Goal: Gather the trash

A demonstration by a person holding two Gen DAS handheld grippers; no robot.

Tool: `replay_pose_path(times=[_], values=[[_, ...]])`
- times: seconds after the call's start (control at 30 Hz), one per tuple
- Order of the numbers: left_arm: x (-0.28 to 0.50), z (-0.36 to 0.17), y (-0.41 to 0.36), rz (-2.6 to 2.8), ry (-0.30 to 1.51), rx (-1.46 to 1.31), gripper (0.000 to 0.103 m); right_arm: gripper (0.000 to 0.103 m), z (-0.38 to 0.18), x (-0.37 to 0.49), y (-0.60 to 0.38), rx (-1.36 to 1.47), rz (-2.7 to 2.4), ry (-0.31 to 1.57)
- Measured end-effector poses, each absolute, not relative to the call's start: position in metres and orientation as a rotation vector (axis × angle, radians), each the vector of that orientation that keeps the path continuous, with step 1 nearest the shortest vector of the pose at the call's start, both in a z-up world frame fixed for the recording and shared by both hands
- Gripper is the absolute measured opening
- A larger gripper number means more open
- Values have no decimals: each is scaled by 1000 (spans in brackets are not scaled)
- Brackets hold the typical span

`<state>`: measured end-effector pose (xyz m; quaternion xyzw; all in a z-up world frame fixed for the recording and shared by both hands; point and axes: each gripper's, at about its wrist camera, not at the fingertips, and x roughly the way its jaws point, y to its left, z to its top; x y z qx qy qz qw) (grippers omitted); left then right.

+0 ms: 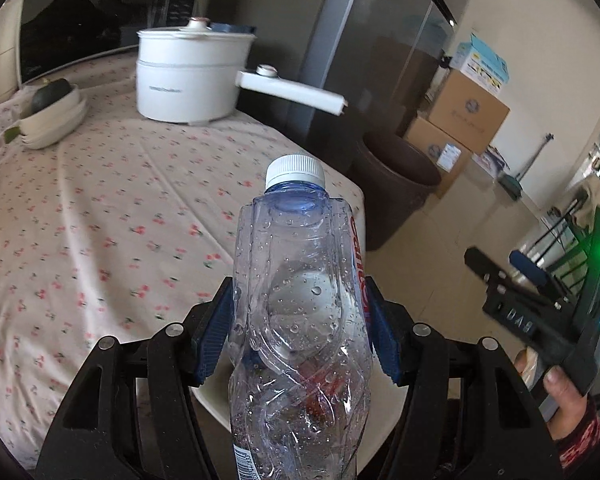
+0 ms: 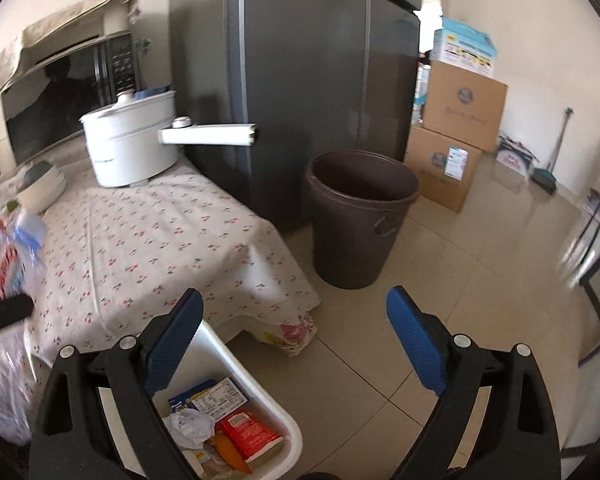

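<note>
My left gripper is shut on a clear plastic bottle with a white cap, held upright above the table's front corner. My right gripper is open and empty, above the floor by a white bin holding paper, small boxes and a carrot. The right gripper also shows at the right of the left wrist view. A brown trash can stands on the floor beside the table; it also shows in the left wrist view.
A table with a flowered cloth carries a white pot with a long handle, and stacked bowls. A dark fridge stands behind the can. Cardboard boxes stack at the wall. A microwave sits at the back.
</note>
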<state>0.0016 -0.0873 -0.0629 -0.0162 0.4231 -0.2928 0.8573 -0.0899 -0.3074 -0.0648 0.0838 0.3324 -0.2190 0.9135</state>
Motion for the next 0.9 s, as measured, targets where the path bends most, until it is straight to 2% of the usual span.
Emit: replay_pose_path(times=[0.1,0.17,0.3,0.37,0.47,0.9], values=[[-1,-65,-95,-636,892,-26,66,92,-63,-93,-311,179,-462,675],[-4,-62,-96,-637,878,-27,81,94,-60,-95,-310,168,-472,657],[-9,-60,-97,-610,844,7,82,96,-53,-100,-307,139,-495,608],[-11,-60,-98,-575,824,32,90,96,-47,-102,-303,122,-509,579],[-14,-60,-96,-530,796,62,95,96,-43,-104,-294,72,-524,549],[-20,-42,-61,-316,671,60,96,96,-30,-100,-258,60,-433,482]])
